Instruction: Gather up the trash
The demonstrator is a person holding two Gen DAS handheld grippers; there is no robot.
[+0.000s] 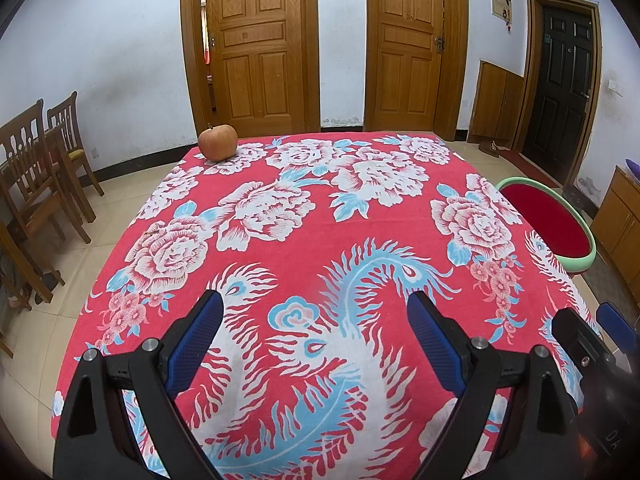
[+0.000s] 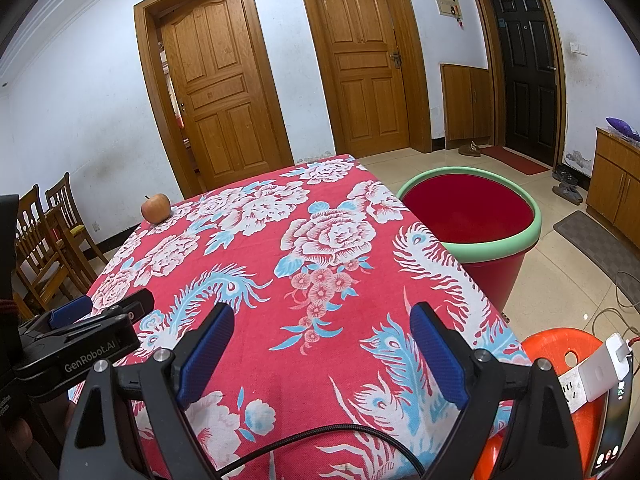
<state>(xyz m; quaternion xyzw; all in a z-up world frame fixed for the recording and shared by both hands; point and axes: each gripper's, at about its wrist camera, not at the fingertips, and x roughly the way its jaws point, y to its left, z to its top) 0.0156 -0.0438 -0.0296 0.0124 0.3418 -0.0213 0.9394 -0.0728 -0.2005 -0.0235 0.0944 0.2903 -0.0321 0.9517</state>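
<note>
floral cloth (image 1: 320, 240), red with woven white roses and blue plumes, covers the desk in the left wrist view; a round reddish apple (image 1: 218, 142) sits at its far left corner. left gripper (image 1: 316, 308) fingers (image 1: 196, 340) stand apart, empty. right wrist view: right gripper (image 2: 322, 320) fingers (image 2: 208, 344) also apart, empty; a smooth red tub (image 2: 496, 248) with a green rim stands on the floor beside the desk's right edge.

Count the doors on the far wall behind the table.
3. Two brown wooden doors side by side behind the table: the left door, ajar, and the middle door. A dark door stands farther right, past a low wooden cabinet. Others may lie outside the views.
</note>
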